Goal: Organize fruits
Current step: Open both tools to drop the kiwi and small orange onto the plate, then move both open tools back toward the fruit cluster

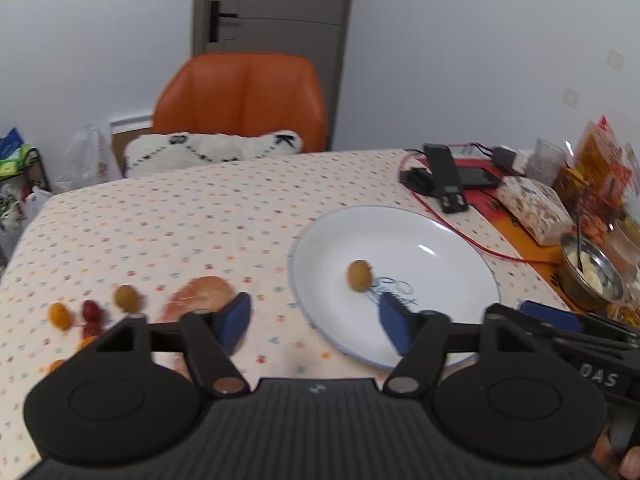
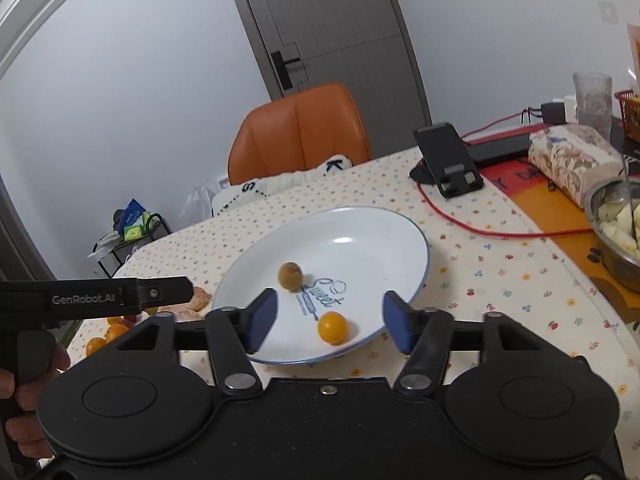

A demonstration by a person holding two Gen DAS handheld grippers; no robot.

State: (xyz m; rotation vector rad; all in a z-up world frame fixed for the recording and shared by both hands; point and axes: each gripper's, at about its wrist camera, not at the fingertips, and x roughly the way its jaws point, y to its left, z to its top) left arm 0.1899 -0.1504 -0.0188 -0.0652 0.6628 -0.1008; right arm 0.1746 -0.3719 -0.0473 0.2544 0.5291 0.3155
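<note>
On the dotted cloth of the worktop (image 1: pixel 200 216) sits a white plate (image 2: pixel 360 236) with a thin blue rim and blue lettering printed in its well. Two small round fruits lie in it as the right wrist view shows: a brownish-yellow fruit (image 2: pixel 290 275) near the middle, just beside the lettering, and a bright orange fruit (image 2: pixel 332 327) closer to the near rim, apart from the first.

Over the plate's near edge hangs the right tool (image 2: pixel 330 322), its blue-padded jaws spread wide and gripping nothing; the orange fruit lies between them, touching neither pad. Beside it, the left tool (image 1: pixel 314 322) is just as wide and just as empty, one pad over the plate's left edge and the other over bare cloth.

Left of the plate a loose row of fruit waits on the cloth: a peeled pale-orange piece (image 1: pixel 202 298) just behind the left tool's pad, then a brownish round fruit (image 1: pixel 127 298), a dark red fruit (image 1: pixel 91 312) and a small orange fruit (image 1: pixel 60 315).

Farther back stand an orange chair (image 1: pixel 244 100) with a white cushion (image 1: pixel 212 150), a black phone stand (image 2: pixel 450 160) with a red cable (image 2: pixel 500 232), and a steel bowl (image 2: pixel 616 224) of pale cut pieces.
</note>
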